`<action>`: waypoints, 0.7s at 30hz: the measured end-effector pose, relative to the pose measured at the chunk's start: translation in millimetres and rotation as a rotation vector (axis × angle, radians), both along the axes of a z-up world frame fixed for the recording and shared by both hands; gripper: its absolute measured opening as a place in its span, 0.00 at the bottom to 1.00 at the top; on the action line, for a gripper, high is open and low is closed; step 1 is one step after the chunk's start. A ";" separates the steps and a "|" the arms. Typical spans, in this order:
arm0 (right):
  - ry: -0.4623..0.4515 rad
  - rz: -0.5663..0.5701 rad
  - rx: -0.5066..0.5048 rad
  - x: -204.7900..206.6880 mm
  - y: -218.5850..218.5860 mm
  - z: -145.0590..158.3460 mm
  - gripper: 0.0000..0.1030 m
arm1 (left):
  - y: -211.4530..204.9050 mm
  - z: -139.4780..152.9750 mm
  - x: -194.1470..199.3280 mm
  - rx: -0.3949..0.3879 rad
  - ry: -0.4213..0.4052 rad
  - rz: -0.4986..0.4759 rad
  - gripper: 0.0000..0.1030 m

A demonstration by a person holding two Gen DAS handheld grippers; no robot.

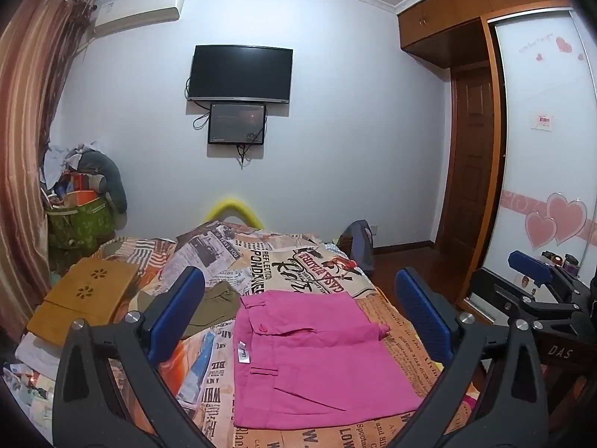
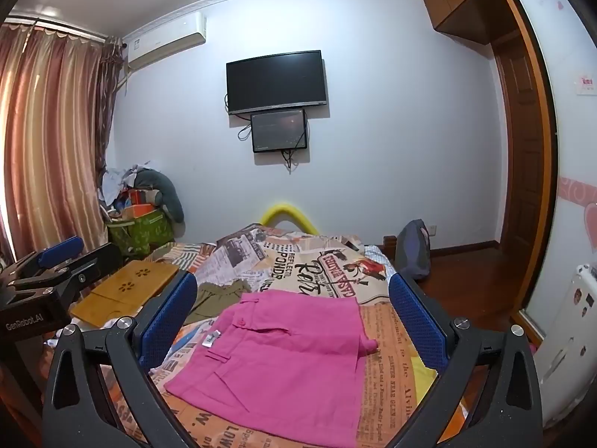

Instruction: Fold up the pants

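Observation:
Pink pants [image 1: 317,358] lie folded into a flat rectangle on the newspaper-print bedspread [image 1: 283,261]; they also show in the right wrist view [image 2: 283,358]. My left gripper [image 1: 298,317] is open and empty, held above the pants. My right gripper [image 2: 294,321] is open and empty, also above them. The right gripper shows at the right edge of the left wrist view [image 1: 537,287]. The left gripper shows at the left edge of the right wrist view [image 2: 52,268].
An olive garment [image 1: 212,306] lies left of the pink pants. A wooden lap tray [image 1: 86,298] sits at the bed's left. A green bag of clutter [image 1: 78,220] stands by the curtain. A backpack [image 2: 414,250] stands at the bed's far right. A wardrobe [image 1: 541,149] is on the right.

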State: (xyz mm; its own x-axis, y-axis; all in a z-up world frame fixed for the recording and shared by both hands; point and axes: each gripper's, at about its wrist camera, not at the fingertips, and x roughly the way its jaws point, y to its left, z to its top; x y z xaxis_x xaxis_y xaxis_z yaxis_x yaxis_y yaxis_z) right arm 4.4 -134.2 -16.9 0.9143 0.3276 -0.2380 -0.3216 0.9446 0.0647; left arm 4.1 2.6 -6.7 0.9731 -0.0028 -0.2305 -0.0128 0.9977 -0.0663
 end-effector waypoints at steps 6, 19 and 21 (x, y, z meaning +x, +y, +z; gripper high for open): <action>0.003 -0.001 0.002 -1.3 1.5 -2.0 0.99 | 0.5 3.0 -1.2 0.003 0.004 -0.002 1.00; 0.007 -0.005 0.008 1.1 0.3 -2.9 0.99 | -1.4 4.1 -1.7 0.022 0.005 -0.001 1.00; 0.007 -0.006 0.008 1.2 0.6 -3.0 0.99 | -1.0 4.3 -1.5 0.024 0.004 0.002 1.00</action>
State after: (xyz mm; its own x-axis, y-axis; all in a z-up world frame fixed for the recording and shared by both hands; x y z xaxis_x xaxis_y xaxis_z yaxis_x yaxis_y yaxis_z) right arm 5.6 -133.6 -19.9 0.9146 0.3242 -0.2416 -0.3157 0.9459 0.0745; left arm 2.6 1.6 -2.4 0.9721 0.0043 -0.2347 -0.0147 0.9990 -0.0426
